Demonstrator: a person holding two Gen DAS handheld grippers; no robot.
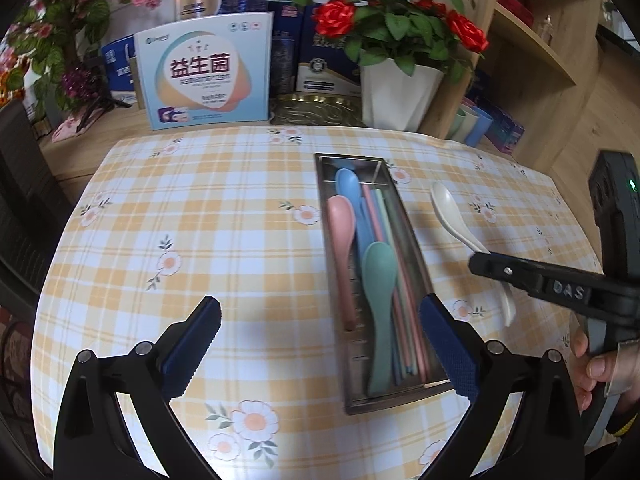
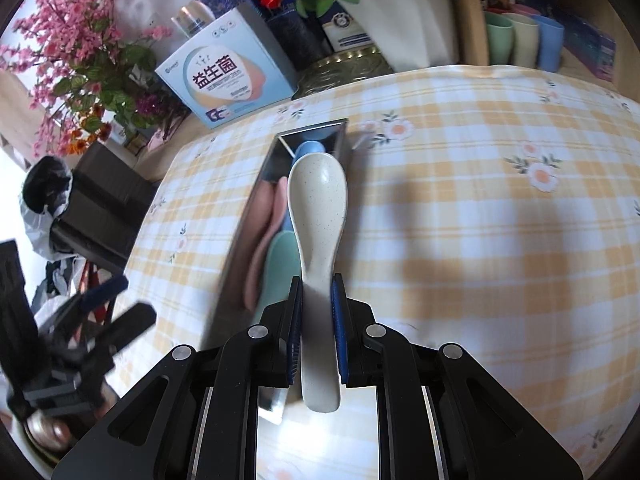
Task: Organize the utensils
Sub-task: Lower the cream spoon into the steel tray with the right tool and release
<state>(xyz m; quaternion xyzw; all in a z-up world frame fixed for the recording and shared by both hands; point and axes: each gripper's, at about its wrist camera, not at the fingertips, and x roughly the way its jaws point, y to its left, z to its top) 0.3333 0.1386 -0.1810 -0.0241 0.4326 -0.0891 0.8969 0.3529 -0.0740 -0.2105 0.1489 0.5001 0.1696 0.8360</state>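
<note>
Right wrist view: the right gripper (image 2: 317, 304) is closed on the handle of a cream spoon (image 2: 318, 216), its blue pads (image 2: 339, 332) pressing each side of the handle. The spoon's bowl points away from the camera and hangs over the right edge of a long steel tray (image 2: 276, 156). The tray lies on a worktop (image 2: 480, 240) covered with a yellow checked cloth printed with flowers.

Left wrist view: the left gripper (image 1: 320, 320) is wide open and holds nothing, hovering above the near end of the steel tray (image 1: 404, 216). Inside the tray lie a pink spoon (image 1: 342, 236), a blue spoon (image 1: 349, 186), a green spoon (image 1: 379, 292) and several pastel chopsticks (image 1: 404, 300), all running lengthwise. The cream spoon (image 1: 450, 212) is to the right of the tray, held by the right gripper (image 1: 480, 262). At the far edge of the worktop stand a white pot of red roses (image 1: 394, 92) and a pale blue box (image 1: 206, 70).
</note>
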